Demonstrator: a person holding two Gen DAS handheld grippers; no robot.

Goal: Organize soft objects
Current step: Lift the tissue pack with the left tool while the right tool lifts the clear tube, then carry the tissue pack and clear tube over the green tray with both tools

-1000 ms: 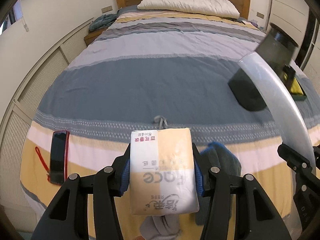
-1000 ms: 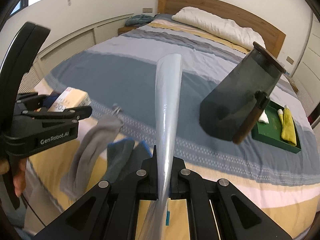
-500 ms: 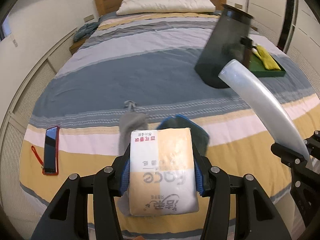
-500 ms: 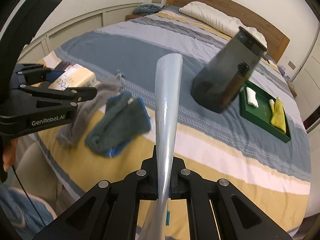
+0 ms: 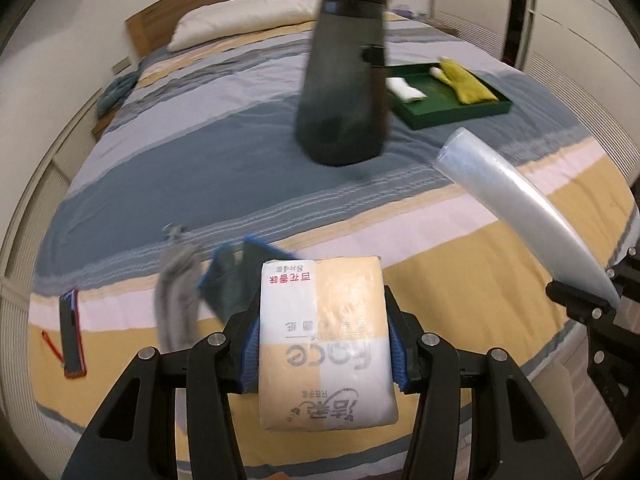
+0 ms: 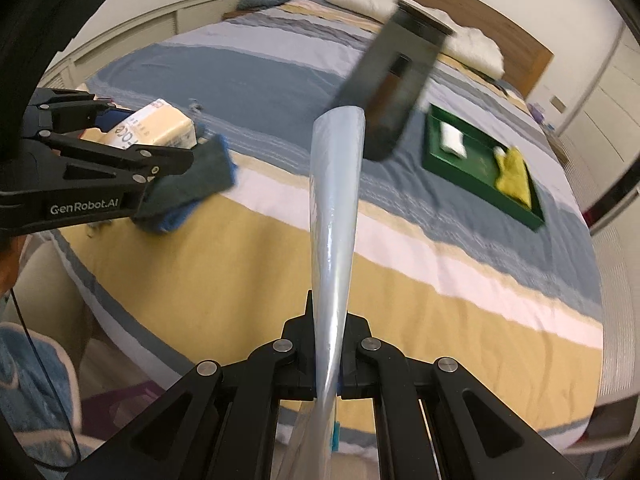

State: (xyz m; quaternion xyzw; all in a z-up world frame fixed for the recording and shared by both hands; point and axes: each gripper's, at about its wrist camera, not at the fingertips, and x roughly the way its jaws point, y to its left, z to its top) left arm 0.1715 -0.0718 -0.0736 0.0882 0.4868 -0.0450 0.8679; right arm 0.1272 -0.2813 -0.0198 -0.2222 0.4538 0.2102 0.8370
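Left wrist view: the left gripper point(image 5: 322, 340) squeezes a tissue pack point(image 5: 325, 336) between its fingers, above the bed point(image 5: 240, 148) (socks behind). Right wrist view: the right gripper point(image 6: 329, 364) pinches a clear plastic roll point(image 6: 334, 216), sticking fwd

A phone point(image 5: 71, 334) lies on the striped bed point(image 5: 240, 152) near its edge
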